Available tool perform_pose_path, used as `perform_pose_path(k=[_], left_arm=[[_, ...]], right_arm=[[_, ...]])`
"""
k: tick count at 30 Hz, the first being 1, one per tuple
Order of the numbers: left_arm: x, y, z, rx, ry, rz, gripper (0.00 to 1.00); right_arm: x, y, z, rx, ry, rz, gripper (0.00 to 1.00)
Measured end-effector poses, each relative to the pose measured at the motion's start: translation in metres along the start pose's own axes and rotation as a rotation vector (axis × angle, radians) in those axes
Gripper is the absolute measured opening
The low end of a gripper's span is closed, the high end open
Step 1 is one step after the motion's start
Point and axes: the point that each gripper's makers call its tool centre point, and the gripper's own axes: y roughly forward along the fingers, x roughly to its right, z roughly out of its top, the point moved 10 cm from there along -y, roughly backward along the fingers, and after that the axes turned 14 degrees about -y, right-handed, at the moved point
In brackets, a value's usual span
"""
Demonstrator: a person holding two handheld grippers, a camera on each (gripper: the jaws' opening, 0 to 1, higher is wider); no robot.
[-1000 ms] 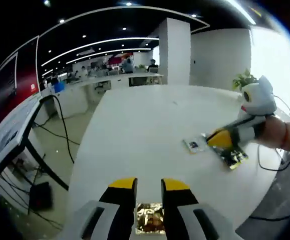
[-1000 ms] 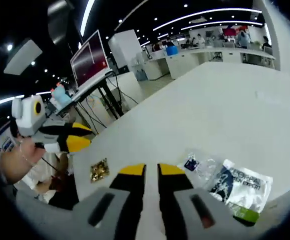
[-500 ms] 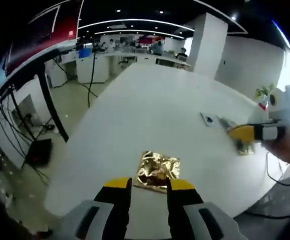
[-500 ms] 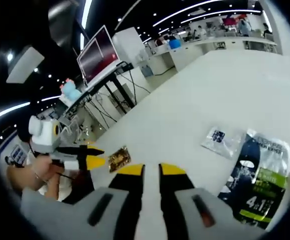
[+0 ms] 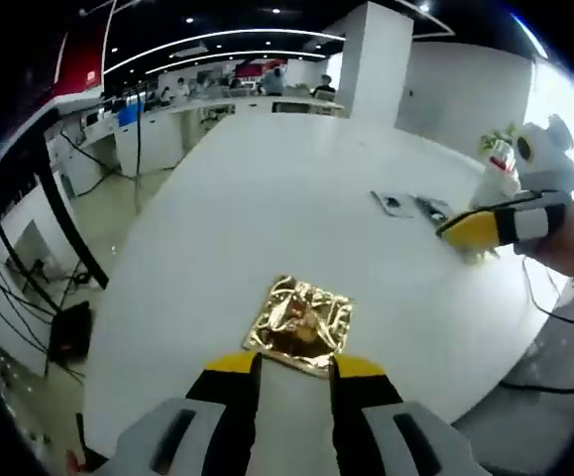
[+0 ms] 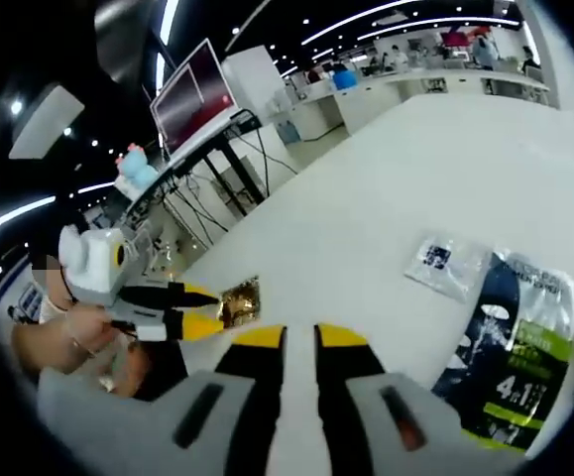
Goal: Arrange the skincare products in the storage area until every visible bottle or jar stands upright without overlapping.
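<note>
A crinkled gold foil sachet [image 5: 299,324] lies flat on the white table [image 5: 267,188], its near edge just ahead of my left gripper [image 5: 296,368], which is open with nothing between the jaws. In the right gripper view the same left gripper [image 6: 199,309] sits with its yellow tips at the gold sachet [image 6: 240,300]. My right gripper [image 6: 299,337] hovers shut and empty over the table, near a clear sachet [image 6: 445,266] and a dark blue-and-green mask packet [image 6: 510,347]. From the left gripper view, the right gripper [image 5: 460,229] is above the small clear sachet [image 5: 393,202].
The table edge [image 5: 118,327] drops to the floor at the left, with desk legs and cables [image 5: 39,258] below. A person's hand [image 6: 63,342] holds the left gripper. Office desks [image 5: 168,109] and a white pillar [image 5: 376,59] stand far behind.
The left jaws have spread a little since the first frame, and the gold sachet now lies on the table ahead of them. The right gripper has stayed shut.
</note>
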Motion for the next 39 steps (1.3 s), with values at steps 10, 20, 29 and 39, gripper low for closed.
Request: perform_pose_path(k=[10, 20, 29, 39], left_arm=[[0.003, 0.005, 0.009, -0.001, 0.089, -0.067, 0.26], [0.007, -0.009, 0.006, 0.077, 0.039, -0.107, 0.10], [0.012, -0.002, -0.003, 0.032, 0.110, -0.077, 0.05], [0.010, 0.001, -0.013, 0.028, 0.117, -0.113, 0.01]], right_arm=[[-0.014, 0.017, 0.006, -0.055, -0.070, 0.035, 0.12], [-0.030, 0.041, 0.011, -0.099, -0.144, 0.084, 0.14], [-0.039, 0.060, 0.017, -0.129, -0.207, 0.096, 0.16], [-0.030, 0.068, 0.018, -0.153, -0.204, 0.080, 0.16]])
